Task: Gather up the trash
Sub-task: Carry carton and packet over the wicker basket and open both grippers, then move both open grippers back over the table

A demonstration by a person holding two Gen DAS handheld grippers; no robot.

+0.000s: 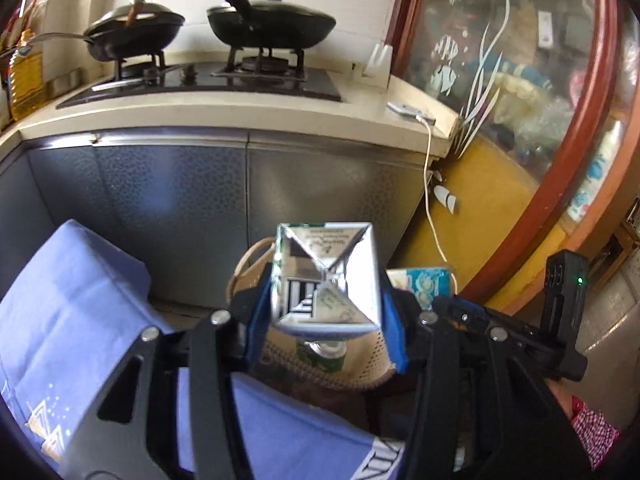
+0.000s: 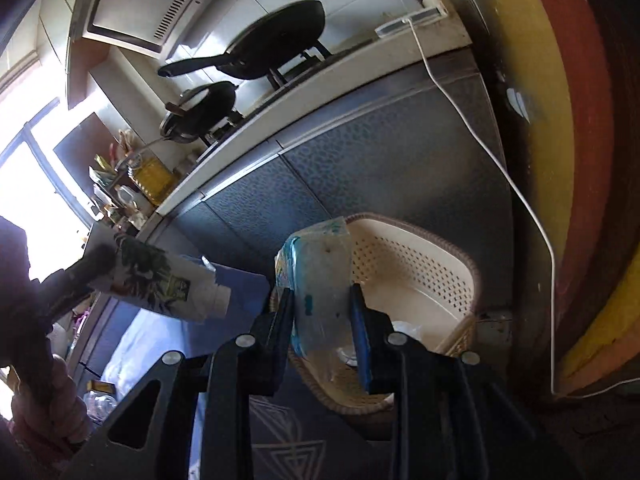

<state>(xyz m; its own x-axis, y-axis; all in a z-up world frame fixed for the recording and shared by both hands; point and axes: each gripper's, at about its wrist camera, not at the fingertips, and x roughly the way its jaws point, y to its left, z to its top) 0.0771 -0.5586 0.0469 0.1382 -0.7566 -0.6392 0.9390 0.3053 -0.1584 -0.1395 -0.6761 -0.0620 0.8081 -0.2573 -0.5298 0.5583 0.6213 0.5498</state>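
My left gripper (image 1: 326, 308) is shut on a drink carton (image 1: 326, 276), whose silver folded bottom faces the camera. It hangs above the beige perforated waste basket (image 1: 372, 364), where a green can (image 1: 322, 354) lies. In the right wrist view the same carton (image 2: 160, 280) shows at the left, held level with its cap end towards the basket (image 2: 420, 276). My right gripper (image 2: 326, 320) is shut on a crumpled blue and clear plastic packet (image 2: 316, 280), over the basket's near rim. White scraps (image 2: 404, 328) lie in the basket. The packet also shows in the left wrist view (image 1: 420, 282).
A blue cloth (image 1: 72, 312) covers a surface to the left of the basket. Grey cabinet doors (image 1: 192, 208) stand behind it under a counter with a stove and two black pans (image 1: 272, 24). A white cable (image 1: 430, 200) hangs from a phone on the counter. A red-framed glass door (image 1: 560, 120) is at right.
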